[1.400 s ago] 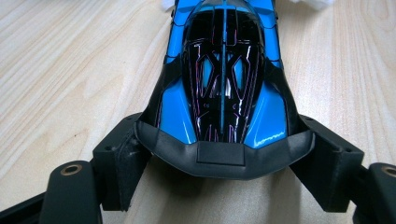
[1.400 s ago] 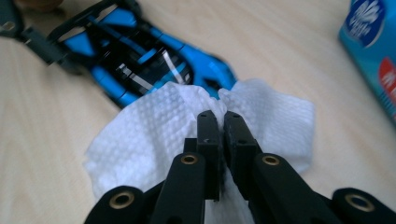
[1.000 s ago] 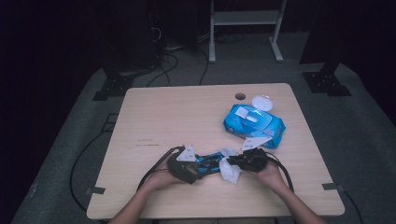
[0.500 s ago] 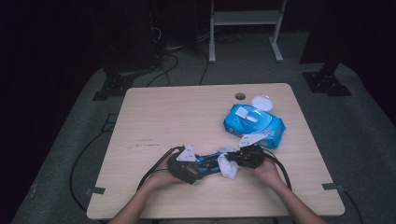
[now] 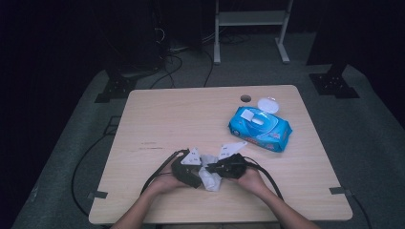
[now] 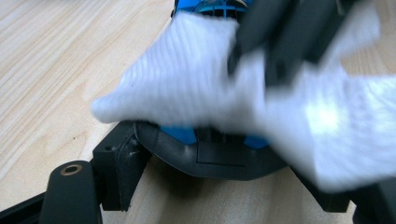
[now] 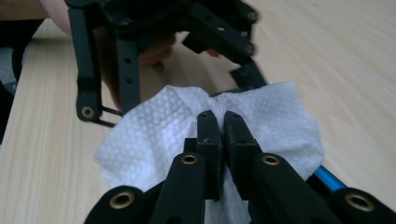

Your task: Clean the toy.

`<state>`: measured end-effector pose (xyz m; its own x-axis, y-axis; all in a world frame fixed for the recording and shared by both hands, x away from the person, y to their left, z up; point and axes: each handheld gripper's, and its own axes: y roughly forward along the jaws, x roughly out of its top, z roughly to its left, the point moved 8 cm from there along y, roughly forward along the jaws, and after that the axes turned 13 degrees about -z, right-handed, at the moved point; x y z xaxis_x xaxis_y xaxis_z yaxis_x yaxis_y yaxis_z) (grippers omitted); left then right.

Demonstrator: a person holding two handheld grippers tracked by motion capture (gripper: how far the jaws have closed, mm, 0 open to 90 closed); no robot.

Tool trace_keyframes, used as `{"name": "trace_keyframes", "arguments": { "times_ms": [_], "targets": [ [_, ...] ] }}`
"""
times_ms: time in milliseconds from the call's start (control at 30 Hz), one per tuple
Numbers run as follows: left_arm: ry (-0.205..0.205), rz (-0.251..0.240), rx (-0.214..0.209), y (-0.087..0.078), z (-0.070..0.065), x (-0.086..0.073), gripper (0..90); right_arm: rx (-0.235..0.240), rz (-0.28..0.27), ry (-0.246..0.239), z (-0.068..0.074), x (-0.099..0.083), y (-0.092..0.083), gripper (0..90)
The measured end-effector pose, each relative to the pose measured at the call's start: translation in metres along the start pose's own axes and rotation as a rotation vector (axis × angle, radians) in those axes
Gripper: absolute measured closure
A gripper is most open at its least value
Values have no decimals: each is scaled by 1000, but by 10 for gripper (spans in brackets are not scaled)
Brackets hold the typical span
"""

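white embossed paper wipe (image 7: 261, 122) lies at the near middle of the light wooden table (image 5: 167, 119), pinched between the closed jaws of the right gripper (image 7: 223, 122). left gripper (image 5: 188, 168) sits just left of it, jaws parted around a black and blue object (image 6: 210, 151); blue wipes pack (image 5: 260, 128) lies farther right.

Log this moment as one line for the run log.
right gripper: shut on white wipe | left gripper: holding black-and-blue object | wipes pack: lid open
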<state>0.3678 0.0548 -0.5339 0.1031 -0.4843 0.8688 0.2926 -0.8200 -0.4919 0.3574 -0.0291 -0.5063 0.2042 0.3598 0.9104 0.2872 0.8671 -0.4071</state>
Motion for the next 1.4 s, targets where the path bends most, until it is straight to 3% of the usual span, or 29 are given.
{"name": "trace_keyframes", "arguments": {
  "times_ms": [167,267,400,533,633,700,800,967,1100,1233,1400],
  "targets": [
    [-3,-4,-1,0,0,0,240,8,6,-7,0,0,1,857],
    [-4,-4,-3,0,0,0,240,-42,7,-18,-10,-1,-14,857],
    [-2,-5,-2,0,0,0,240,-97,-12,3,-24,3,-25,856],
    [-3,-6,0,0,0,0,240,-106,-18,8,-32,10,-16,856],
    [-5,-7,0,1,0,0,240,-118,22,-7,-38,6,-7,856],
    [-5,-8,0,1,0,0,240,-118,21,11,-43,4,-8,856],
    [-4,-7,-5,0,1,0,240,-159,39,-3,-52,-1,-19,856],
    [-13,-8,-4,0,1,-1,240,-203,44,44,-67,-16,-46,856],
    [-12,-9,-6,0,1,-1,240,-236,67,42,-72,-28,-62,856],
    [-13,-12,-7,1,1,-1,240,-237,44,90,-73,-35,-70,856],
    [-15,-11,-7,1,1,-1,240,-173,21,75,-56,-28,-62,855]
  ]
}}
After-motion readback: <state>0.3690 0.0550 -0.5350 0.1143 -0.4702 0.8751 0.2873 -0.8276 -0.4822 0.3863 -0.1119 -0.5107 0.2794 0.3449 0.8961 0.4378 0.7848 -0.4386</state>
